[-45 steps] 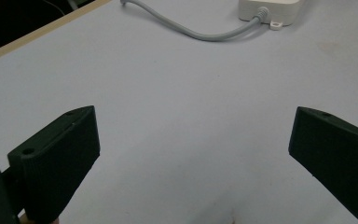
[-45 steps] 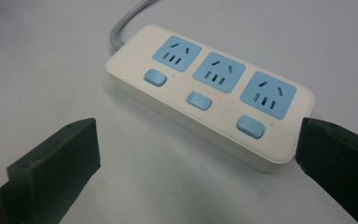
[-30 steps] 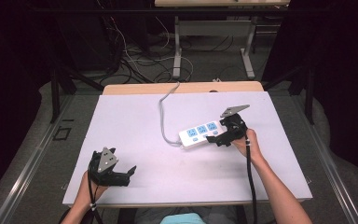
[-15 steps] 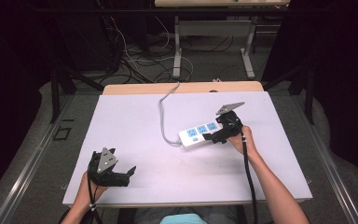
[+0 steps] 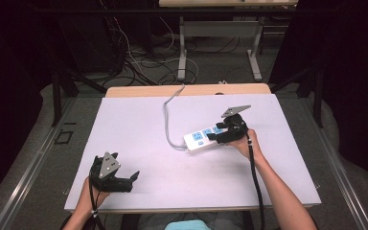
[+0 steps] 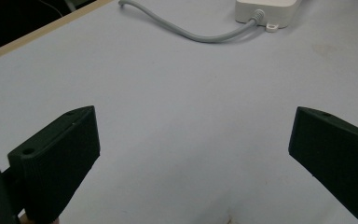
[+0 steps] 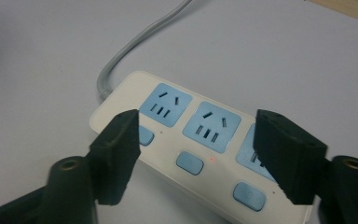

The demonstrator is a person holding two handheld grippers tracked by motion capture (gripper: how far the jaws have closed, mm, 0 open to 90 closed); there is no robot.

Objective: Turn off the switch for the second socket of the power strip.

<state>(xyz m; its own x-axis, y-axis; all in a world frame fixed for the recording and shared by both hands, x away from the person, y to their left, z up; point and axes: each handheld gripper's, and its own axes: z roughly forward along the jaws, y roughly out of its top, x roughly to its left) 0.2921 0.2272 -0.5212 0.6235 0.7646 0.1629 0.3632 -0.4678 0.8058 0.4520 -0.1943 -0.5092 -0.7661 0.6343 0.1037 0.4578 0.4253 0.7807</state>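
White power strip (image 5: 205, 138) lies flat right of centre on the pale table (image 5: 139, 120) — three blue sockets, a blue button before each, a small red light (image 7: 212, 160) by the middle button. Grey cord (image 5: 168, 115) curls off toward the far edge. Right gripper (image 7: 193, 140) poised over the strip, jaws spread, grasping nothing. Left gripper (image 5: 124, 179) rests near the front-left corner — jaws wide apart, empty.

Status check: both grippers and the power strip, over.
Left gripper open, idle at near table edge. Right gripper open, jaws straddling power strip, middle switch lamp red. Grey cord trails off far edge; nothing blocking.
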